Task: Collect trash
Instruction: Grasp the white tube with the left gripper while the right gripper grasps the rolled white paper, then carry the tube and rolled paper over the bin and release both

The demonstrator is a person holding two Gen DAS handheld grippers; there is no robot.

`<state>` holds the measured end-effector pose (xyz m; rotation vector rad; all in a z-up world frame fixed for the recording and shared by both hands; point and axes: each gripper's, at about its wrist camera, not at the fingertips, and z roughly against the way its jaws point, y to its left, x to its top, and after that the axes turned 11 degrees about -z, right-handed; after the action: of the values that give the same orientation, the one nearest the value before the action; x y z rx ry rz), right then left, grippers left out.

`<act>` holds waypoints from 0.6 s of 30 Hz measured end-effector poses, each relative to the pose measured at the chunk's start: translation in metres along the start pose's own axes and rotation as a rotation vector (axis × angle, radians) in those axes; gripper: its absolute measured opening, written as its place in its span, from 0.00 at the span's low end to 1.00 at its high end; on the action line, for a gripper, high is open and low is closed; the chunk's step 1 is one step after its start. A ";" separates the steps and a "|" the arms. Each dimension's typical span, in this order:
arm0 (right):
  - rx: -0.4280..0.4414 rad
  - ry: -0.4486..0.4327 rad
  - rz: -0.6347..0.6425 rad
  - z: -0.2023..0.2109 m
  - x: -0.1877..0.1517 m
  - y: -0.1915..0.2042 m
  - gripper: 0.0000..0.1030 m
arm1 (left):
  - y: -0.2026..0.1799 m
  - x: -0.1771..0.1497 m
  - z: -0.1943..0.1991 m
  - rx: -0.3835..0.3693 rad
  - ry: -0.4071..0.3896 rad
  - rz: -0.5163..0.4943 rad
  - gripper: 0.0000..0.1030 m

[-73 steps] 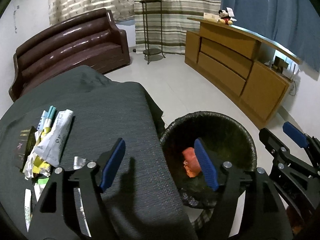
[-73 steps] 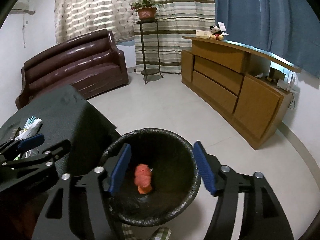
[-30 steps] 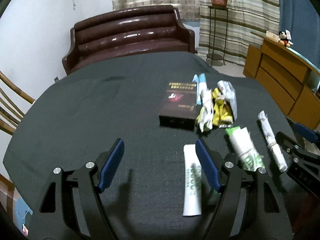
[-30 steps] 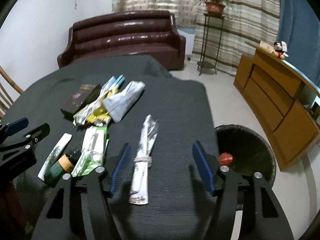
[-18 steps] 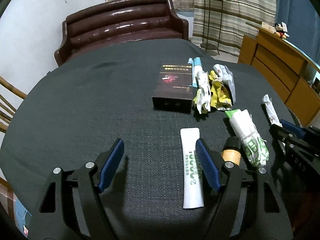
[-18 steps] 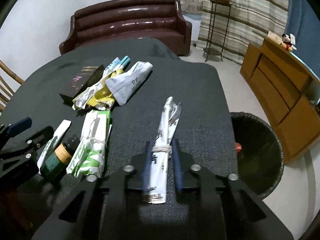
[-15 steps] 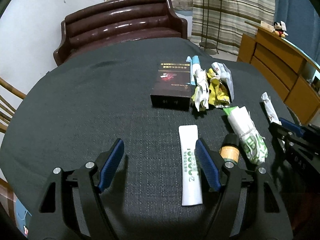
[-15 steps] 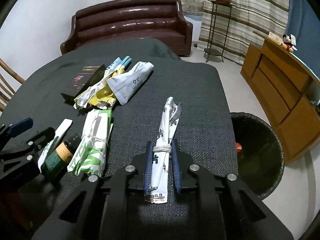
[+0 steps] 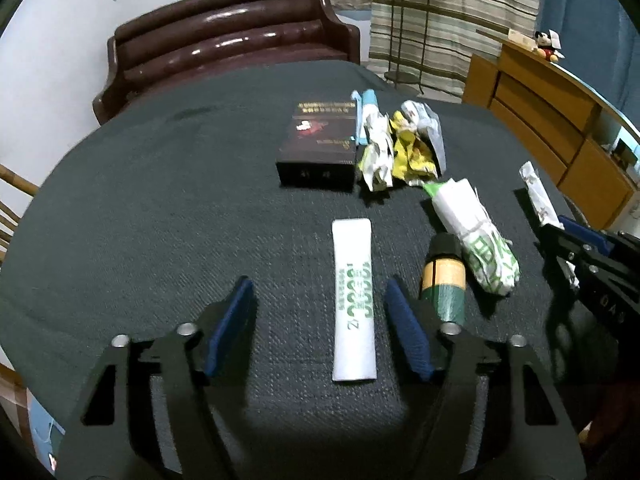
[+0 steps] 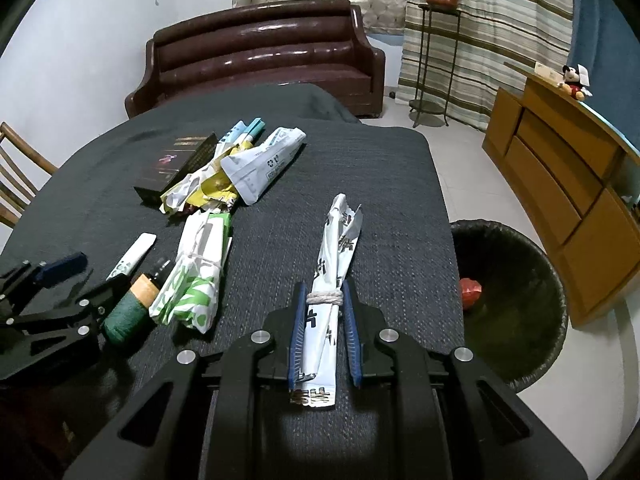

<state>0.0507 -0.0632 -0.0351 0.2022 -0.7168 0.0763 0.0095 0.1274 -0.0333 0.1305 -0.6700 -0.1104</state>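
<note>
My right gripper is shut on a long white rolled wrapper tied with string, lying on the dark table; it also shows in the left wrist view. My left gripper is open, its jaws on either side of a flat white sachet with green print. A small green bottle with a tan band lies just right of the sachet. A green-and-white rolled wrapper lies beyond it. The black trash bin stands on the floor right of the table, with a red item inside.
A dark box and a heap of crumpled yellow and white wrappers lie farther back on the table. A brown sofa, a plant stand and a wooden cabinet stand around the room. A wooden chair is at the left.
Both grippers swung from the bin back over the table. My right gripper closed on the tied white wrapper. My left gripper came down around the white sachet, still open.
</note>
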 end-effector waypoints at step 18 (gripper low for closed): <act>0.020 -0.058 -0.001 0.013 -0.002 -0.005 0.19 | -0.004 -0.004 0.023 -0.037 -0.097 0.008 0.15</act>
<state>0.0412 -0.0704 -0.0273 0.2244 -0.7734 0.0764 -0.0086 0.1219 -0.0183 0.0877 -0.7645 -0.1219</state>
